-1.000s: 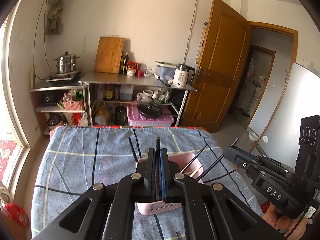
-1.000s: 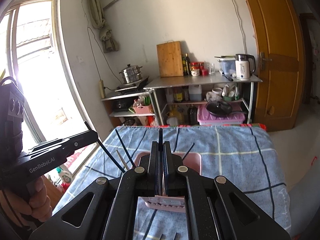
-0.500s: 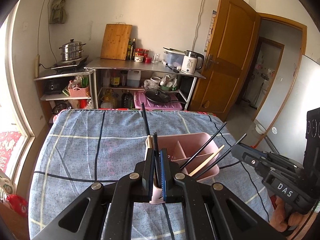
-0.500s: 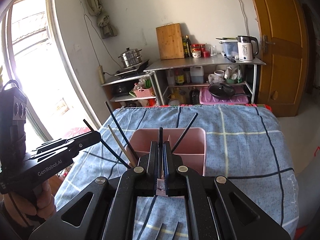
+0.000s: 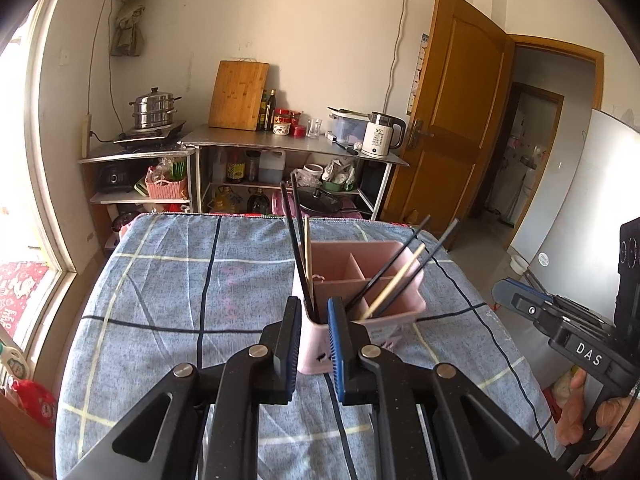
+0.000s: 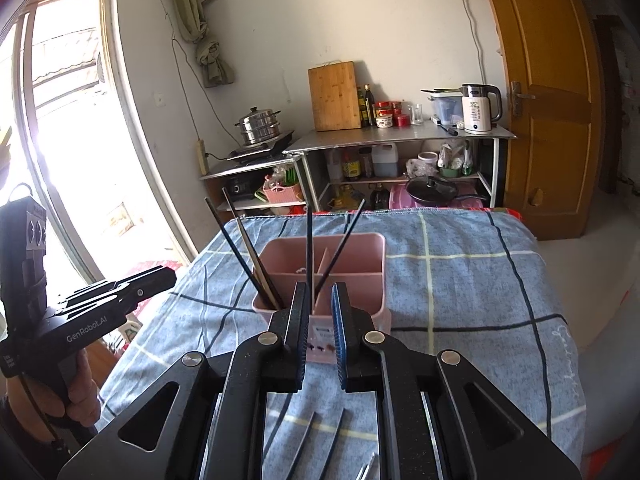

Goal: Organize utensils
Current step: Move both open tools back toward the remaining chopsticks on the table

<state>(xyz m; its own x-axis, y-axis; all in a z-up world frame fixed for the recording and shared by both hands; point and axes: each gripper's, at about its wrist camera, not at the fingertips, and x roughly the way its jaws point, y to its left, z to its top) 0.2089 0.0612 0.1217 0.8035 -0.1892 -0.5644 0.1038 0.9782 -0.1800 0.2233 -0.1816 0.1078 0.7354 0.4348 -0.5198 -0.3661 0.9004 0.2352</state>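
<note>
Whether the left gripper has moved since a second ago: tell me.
Yes. The left gripper has dropped toward the pink caddy; its jaws, just opening, have let go of a black chopstick now standing inside.

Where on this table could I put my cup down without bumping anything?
The blue checked cloth left of the pink holder lies bare to the window-side edge. It is crowded by the holder, where chopsticks lean outward, both grippers hover, and utensils lie.

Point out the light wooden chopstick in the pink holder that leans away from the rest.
It is the pale chopstick slanting right between two black ones in the pink holder; the other pale one stands nearly upright at the left.
</note>
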